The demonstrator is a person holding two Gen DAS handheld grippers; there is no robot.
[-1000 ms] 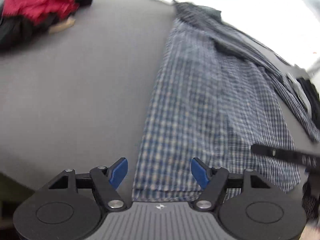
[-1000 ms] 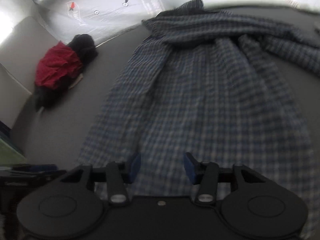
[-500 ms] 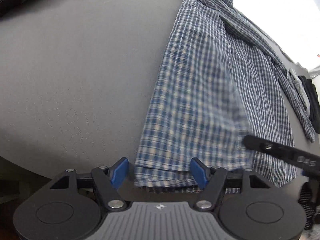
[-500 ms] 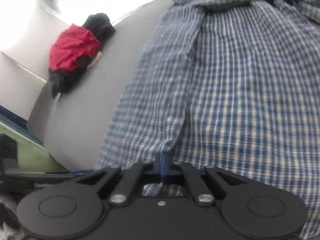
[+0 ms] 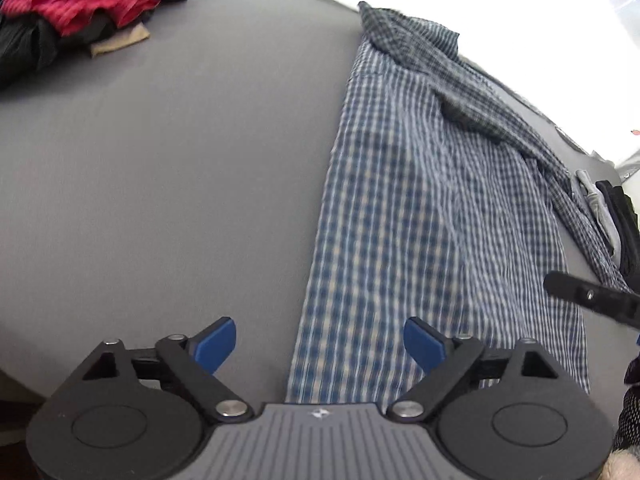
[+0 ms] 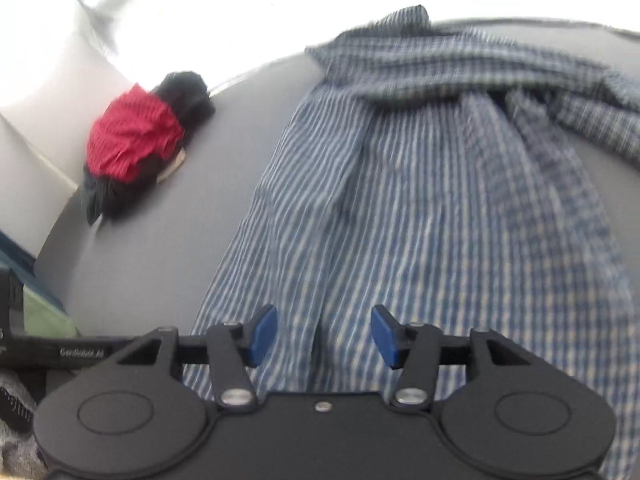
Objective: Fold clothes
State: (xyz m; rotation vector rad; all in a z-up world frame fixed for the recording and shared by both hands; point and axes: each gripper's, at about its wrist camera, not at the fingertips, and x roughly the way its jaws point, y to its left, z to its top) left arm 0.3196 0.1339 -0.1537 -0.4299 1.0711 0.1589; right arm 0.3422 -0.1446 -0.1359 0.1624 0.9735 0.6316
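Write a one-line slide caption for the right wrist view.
Open right gripper above the hem of a blue checked shirt spread on a grey table.

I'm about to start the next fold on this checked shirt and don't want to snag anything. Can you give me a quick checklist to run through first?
1. Left gripper empty: ok, jaws just opened wide, pads clear of the cloth.
2. Right gripper released: ok, jaws just opened, nothing pinched.
3. Checked shirt lying flat on the grey table: ok in the body.
4. Sleeves squared away: not ok, they lie bunched across the collar end.
5. Fold area free of the red and black clothes pile: ok, it sits apart.
6. Hem edge aligned: cannot tell, hidden under the grippers.
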